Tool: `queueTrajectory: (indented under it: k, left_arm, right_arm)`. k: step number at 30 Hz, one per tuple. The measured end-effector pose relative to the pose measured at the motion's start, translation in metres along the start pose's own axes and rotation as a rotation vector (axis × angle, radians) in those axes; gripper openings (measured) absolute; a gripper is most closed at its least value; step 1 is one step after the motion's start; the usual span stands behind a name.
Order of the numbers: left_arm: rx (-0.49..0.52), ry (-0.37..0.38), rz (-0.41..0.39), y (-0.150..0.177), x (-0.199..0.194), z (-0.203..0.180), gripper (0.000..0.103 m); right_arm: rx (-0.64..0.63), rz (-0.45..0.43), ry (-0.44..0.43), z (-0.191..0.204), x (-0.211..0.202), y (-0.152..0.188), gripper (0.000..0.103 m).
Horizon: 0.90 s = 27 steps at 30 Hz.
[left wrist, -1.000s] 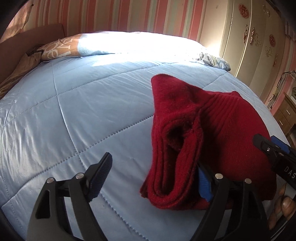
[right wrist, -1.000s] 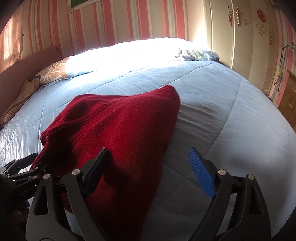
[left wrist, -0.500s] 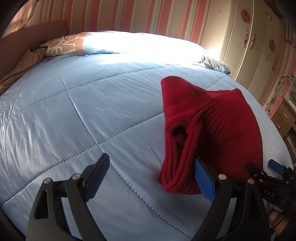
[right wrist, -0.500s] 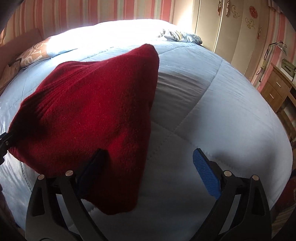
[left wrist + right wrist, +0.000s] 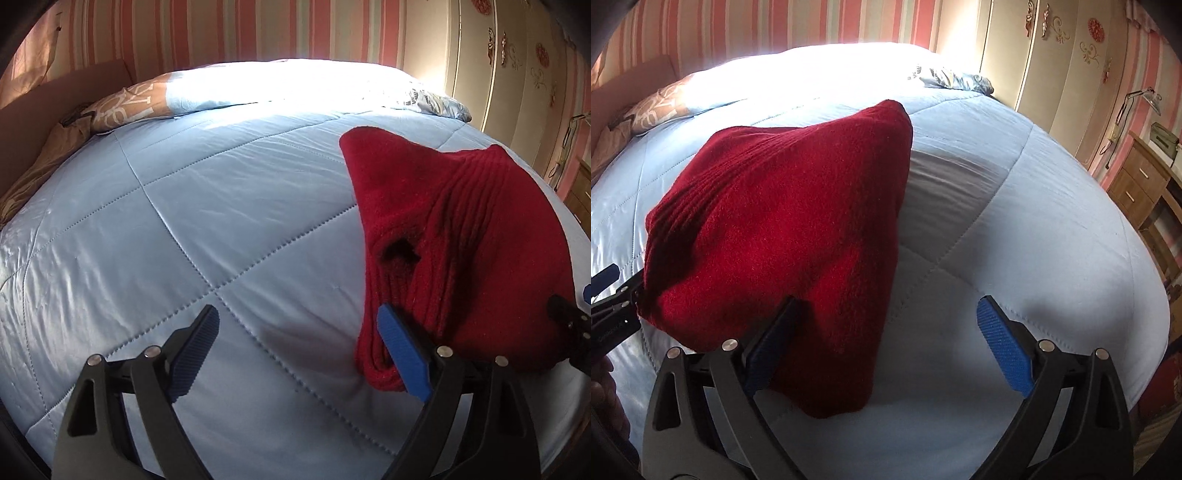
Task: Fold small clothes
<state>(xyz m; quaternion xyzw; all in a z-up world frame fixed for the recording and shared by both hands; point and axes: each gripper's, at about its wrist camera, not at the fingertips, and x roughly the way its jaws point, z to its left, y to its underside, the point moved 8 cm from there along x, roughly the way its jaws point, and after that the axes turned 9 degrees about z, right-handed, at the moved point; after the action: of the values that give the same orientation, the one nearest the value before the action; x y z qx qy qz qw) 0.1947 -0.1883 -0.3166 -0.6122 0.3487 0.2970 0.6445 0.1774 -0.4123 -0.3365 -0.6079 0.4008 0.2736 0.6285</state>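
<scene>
A folded red knit garment (image 5: 461,236) lies on the light blue quilt (image 5: 221,221), right of centre in the left wrist view. My left gripper (image 5: 299,350) is open, its right fingertip (image 5: 402,354) against the garment's near left edge. In the right wrist view the garment (image 5: 783,229) fills the left and middle. My right gripper (image 5: 886,343) is open, its left fingertip (image 5: 772,343) over the garment's near part and its right one over bare quilt (image 5: 1015,221). The other gripper's tip shows at each view's edge.
A patterned pillow (image 5: 125,107) and a headboard (image 5: 55,99) lie at the far left of the bed. A crumpled blue-white cloth (image 5: 956,79) sits at the far right corner. A cream wardrobe (image 5: 1063,62) and a wooden nightstand (image 5: 1137,184) stand to the right.
Both grippers have drawn back from the garment, and it lies flatter and more spread on the quilt. The jaws stay open throughout.
</scene>
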Motion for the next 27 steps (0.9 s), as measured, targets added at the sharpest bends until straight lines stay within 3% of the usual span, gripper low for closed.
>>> queueTrajectory:
  k: [3,7,11,13,18,22,27]
  left_arm:
    - [-0.014,-0.012,-0.03,-0.011,-0.017,0.018,0.088]
    - [-0.018,0.009,-0.109,-0.027,-0.069,0.056,0.088]
    - [-0.009,0.005,-0.169,-0.031,-0.129,0.097,0.092]
    - [-0.004,-0.037,-0.186,-0.025,-0.151,0.117,0.096]
    - [-0.06,-0.09,-0.198,-0.005,-0.189,0.161,0.101]
    - [-0.113,-0.117,-0.192,0.005,-0.206,0.185,0.101]
    - [-0.134,-0.132,-0.19,0.011,-0.219,0.202,0.101]
  right_arm:
    - [0.014,-0.091,-0.007,0.001,-0.035,-0.014,0.096]
    - [0.035,-0.174,-0.098,0.018,-0.103,-0.024,0.098]
    - [0.046,-0.201,-0.135,0.049,-0.163,-0.023,0.1]
    - [0.045,-0.189,-0.148,0.07,-0.182,-0.018,0.1]
    - [0.027,-0.177,-0.169,0.129,-0.214,-0.006,0.1]
    - [-0.046,-0.181,-0.137,0.175,-0.225,-0.003,0.1]
    - [-0.066,-0.213,-0.151,0.202,-0.238,0.0,0.1]
